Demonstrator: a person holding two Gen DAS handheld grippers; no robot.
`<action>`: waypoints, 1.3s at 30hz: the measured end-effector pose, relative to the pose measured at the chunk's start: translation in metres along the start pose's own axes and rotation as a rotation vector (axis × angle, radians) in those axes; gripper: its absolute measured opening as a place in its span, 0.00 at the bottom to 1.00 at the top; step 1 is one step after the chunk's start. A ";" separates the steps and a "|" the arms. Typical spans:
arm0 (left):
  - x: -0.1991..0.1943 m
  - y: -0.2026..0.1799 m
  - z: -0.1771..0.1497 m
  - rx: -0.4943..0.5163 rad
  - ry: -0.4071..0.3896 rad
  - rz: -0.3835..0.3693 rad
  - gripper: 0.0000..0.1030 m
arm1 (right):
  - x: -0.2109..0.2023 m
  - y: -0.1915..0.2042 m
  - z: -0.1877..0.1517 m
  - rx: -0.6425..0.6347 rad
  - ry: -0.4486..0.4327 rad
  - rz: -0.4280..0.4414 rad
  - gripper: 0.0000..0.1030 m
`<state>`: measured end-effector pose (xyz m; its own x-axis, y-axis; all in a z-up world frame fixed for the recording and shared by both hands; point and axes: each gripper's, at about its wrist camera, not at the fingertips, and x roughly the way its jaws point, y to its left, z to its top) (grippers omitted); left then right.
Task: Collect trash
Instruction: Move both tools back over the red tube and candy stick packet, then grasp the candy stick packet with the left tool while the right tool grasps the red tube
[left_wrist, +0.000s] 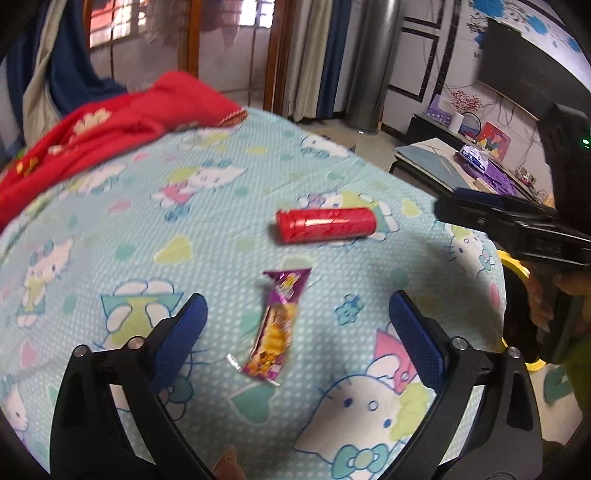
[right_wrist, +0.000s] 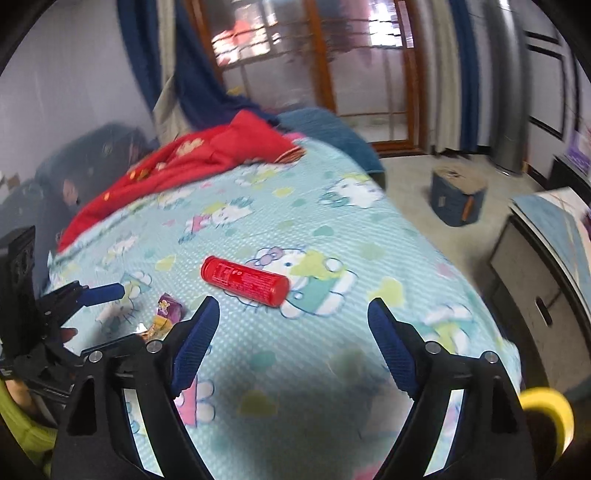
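Observation:
A red cylindrical can (left_wrist: 327, 224) lies on its side on the cartoon-cat bedsheet (left_wrist: 155, 206). Nearer to me lies a purple and orange snack wrapper (left_wrist: 277, 328). My left gripper (left_wrist: 295, 310) hangs open above the wrapper, which sits between and below the blue pads without touching them. The right wrist view has the same can (right_wrist: 245, 280) just beyond my right gripper (right_wrist: 293, 314), which is open with nothing between its fingers. The wrapper (right_wrist: 166, 314) shows at the left there, beside the left gripper's blue finger (right_wrist: 103, 293). The right gripper's black body (left_wrist: 517, 229) enters the left wrist view from the right.
A red quilt (left_wrist: 92, 129) is bunched at the far end of the bed. A blue stool (right_wrist: 458, 199) stands on the floor to the right, and a low table (left_wrist: 436, 158) with purple items beyond it. A yellow rim (right_wrist: 546, 410) shows at the bed's near right corner.

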<state>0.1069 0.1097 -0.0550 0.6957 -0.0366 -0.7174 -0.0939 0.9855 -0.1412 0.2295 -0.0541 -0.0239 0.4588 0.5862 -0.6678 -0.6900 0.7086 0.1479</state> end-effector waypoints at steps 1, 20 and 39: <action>0.003 0.002 -0.001 -0.009 0.009 -0.010 0.81 | 0.007 0.001 0.002 -0.015 0.016 0.004 0.78; 0.026 0.032 -0.022 -0.149 0.108 -0.121 0.19 | 0.099 0.037 0.032 -0.229 0.164 0.094 0.78; 0.020 0.024 -0.019 -0.122 0.088 -0.131 0.11 | 0.053 0.014 -0.030 -0.023 0.112 0.032 0.28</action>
<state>0.1052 0.1294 -0.0857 0.6433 -0.1832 -0.7434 -0.0957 0.9441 -0.3155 0.2270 -0.0247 -0.0787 0.3716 0.5602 -0.7404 -0.7169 0.6798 0.1545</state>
